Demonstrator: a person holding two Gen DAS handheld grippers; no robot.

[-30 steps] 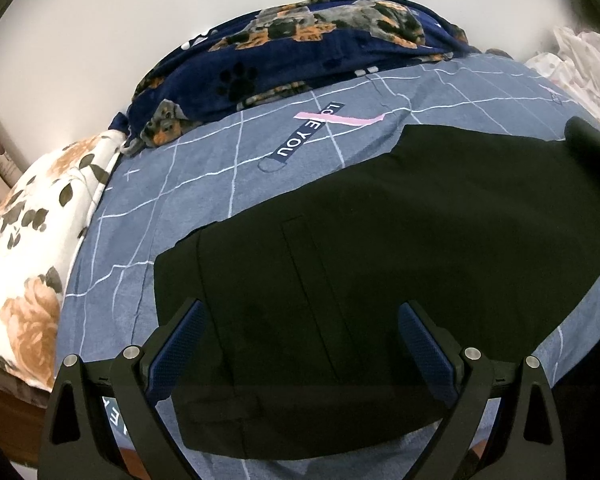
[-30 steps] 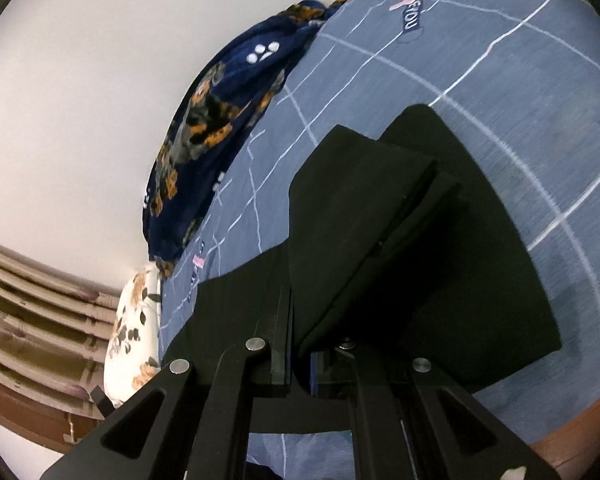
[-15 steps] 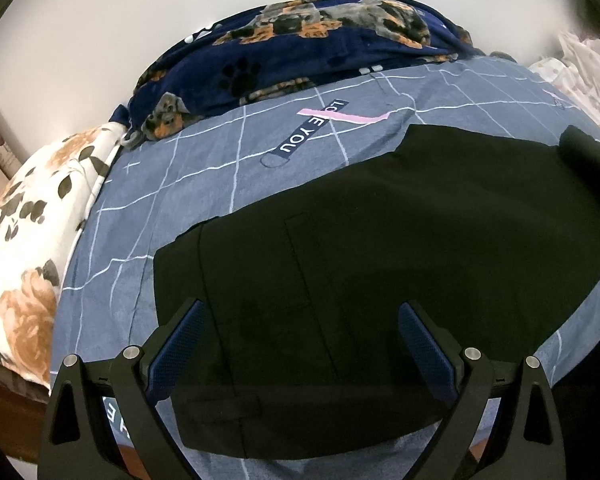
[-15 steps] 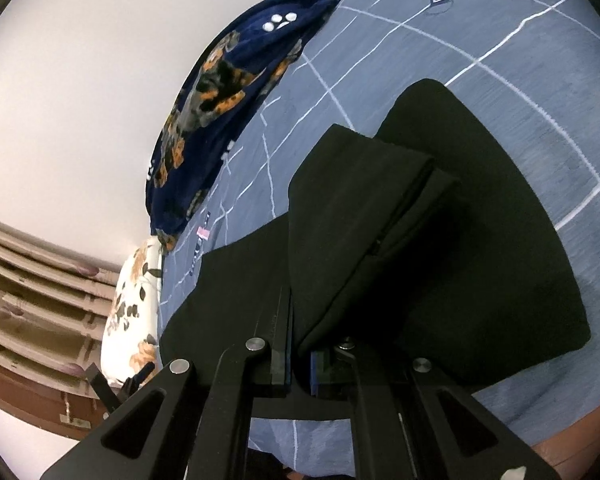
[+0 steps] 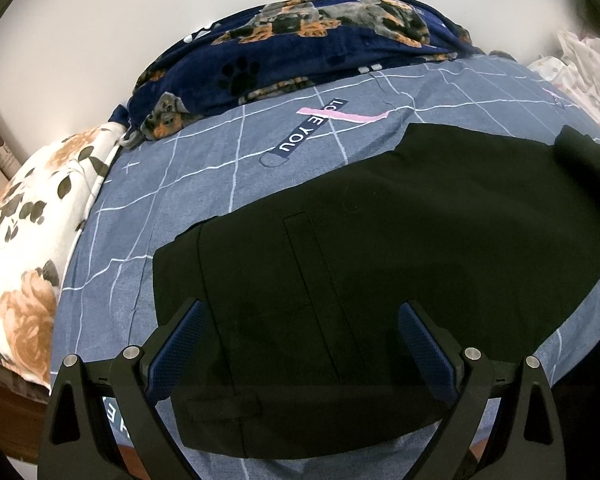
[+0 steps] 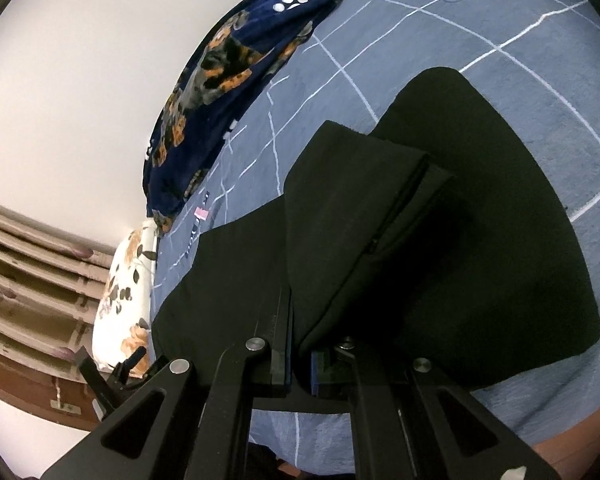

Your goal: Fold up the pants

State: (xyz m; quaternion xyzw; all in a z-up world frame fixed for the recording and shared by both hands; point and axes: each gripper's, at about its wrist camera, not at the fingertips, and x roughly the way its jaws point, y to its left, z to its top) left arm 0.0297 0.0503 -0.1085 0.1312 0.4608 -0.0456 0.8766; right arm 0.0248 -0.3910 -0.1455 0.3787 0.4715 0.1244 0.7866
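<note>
Black pants lie matte and flat at frame centre on your blue grid-lined bed sheet, printed "LOVE YOU".
Your right hand-held gripper pinches a lifted pant fold; your left hand-held gripper stands spread over the waistband.

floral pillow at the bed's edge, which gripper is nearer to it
Left. The left gripper hovers open over the pants' waist end beside the floral pillow; the right gripper grips the leg end, farther away.
</note>
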